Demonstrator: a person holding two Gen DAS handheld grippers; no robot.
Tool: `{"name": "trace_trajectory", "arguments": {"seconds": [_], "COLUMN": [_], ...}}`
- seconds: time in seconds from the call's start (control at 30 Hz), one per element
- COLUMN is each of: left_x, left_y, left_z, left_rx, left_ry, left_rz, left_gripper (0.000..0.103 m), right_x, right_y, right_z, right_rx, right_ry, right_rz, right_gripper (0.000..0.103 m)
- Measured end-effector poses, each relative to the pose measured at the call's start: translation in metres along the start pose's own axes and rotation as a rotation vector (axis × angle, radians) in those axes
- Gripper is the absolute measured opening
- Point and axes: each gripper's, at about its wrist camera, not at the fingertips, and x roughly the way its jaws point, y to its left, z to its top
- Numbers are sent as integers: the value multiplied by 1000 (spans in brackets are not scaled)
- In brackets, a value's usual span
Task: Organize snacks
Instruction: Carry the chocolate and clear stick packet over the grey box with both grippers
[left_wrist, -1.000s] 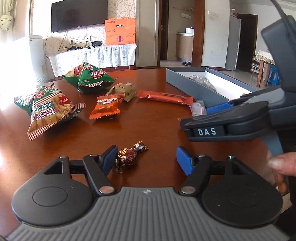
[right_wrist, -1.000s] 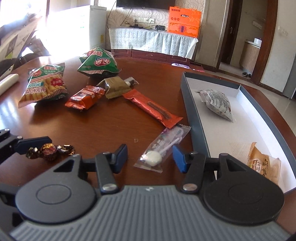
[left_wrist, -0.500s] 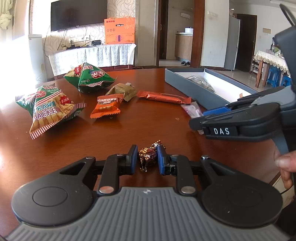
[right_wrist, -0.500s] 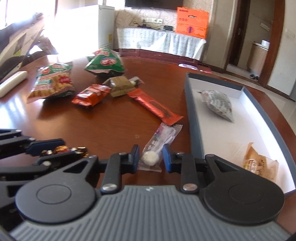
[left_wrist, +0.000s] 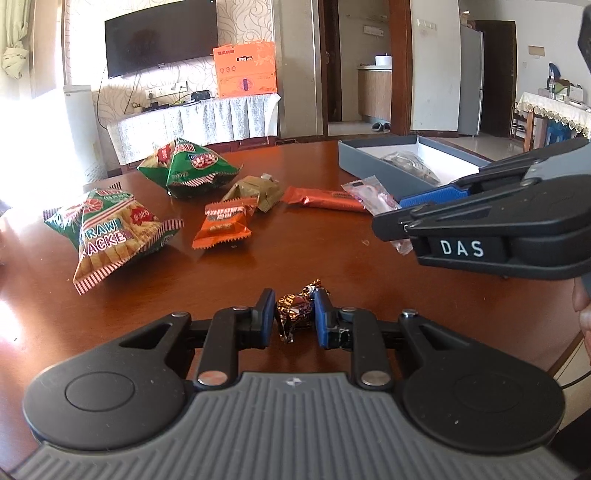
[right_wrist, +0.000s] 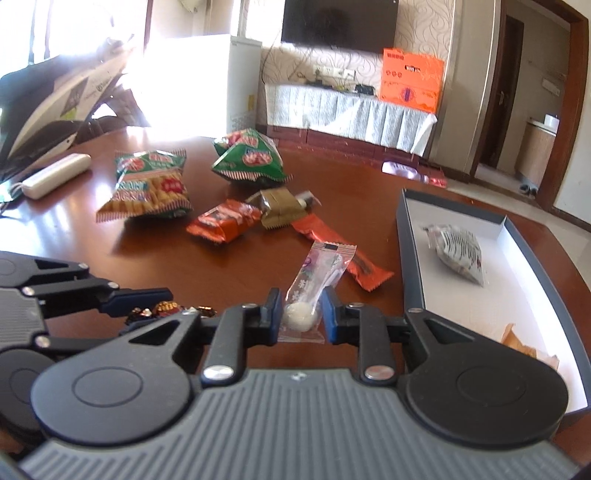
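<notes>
My left gripper (left_wrist: 294, 308) is shut on a brown foil-wrapped candy (left_wrist: 291, 321), low over the wooden table (left_wrist: 332, 266). In the right wrist view that candy (right_wrist: 168, 306) shows at the left. My right gripper (right_wrist: 302, 306) is closing the last bit, its pads pressing on a clear packet (right_wrist: 325, 266) with a white lollipop inside. The packet hangs a little above the table. To its right stands a grey box (right_wrist: 410, 258) holding a silvery packet (right_wrist: 458, 251) and a brown packet (right_wrist: 524, 343).
Further back lie a prawn cracker bag (left_wrist: 110, 232), a green bag (left_wrist: 188, 170), an orange packet (left_wrist: 221, 225), an olive packet (left_wrist: 255, 192) and an orange-red bar (left_wrist: 321, 197). A white remote-shaped thing (right_wrist: 55, 175) rests far left. A person's fingers (left_wrist: 583, 306) show at the right edge.
Both grippers went from open to shut, the left on the foil candy, the right on the lollipop packet. The right gripper then rose slightly with the packet.
</notes>
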Motion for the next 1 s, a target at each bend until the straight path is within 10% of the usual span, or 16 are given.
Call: {"name": "trace_trajectory", "arguments": {"seconds": [1.0], "left_x": [11], "left_y": [-38], "left_z": [73], "left_rx": [217], "left_ry": [-129], "left_rz": [3], "left_gripper": [27], "right_x": [-48], "right_y": [-40], "right_z": [22], "right_rx": [81], "right_ry": [-205], "right_rz": [-63], "right_gripper": [26]}}
